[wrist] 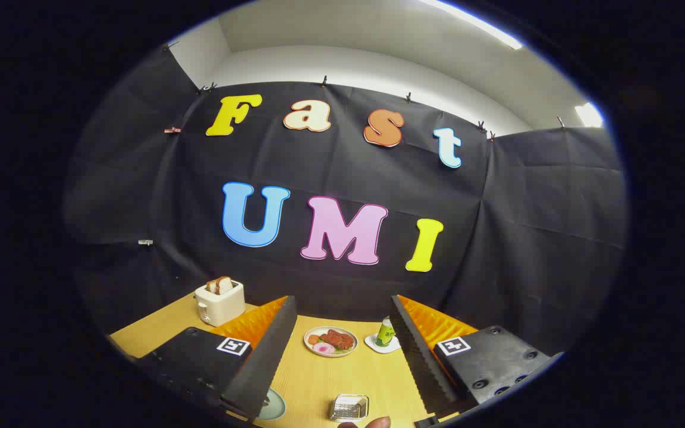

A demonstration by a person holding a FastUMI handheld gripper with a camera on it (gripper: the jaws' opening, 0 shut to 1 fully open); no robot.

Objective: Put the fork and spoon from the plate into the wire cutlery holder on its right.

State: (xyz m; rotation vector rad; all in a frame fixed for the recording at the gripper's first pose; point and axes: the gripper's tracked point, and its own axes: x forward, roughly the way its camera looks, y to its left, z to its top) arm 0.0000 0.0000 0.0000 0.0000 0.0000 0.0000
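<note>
My gripper (342,304) is open and held high above the wooden table (319,374), with nothing between its fingers. Far below, between the fingers, stands a small wire cutlery holder (349,408). To its left a pale green plate (273,406) peeks out from behind the left finger (265,351), which hides most of it. I cannot make out what lies on that plate. A person's fingertip (378,423) shows just right of the holder.
Beyond the holder sits a white plate of food (330,341). A green can (385,332) stands on a white coaster to its right. A cream toaster (219,301) with bread in it stands at the table's far left, against the black cloth wall.
</note>
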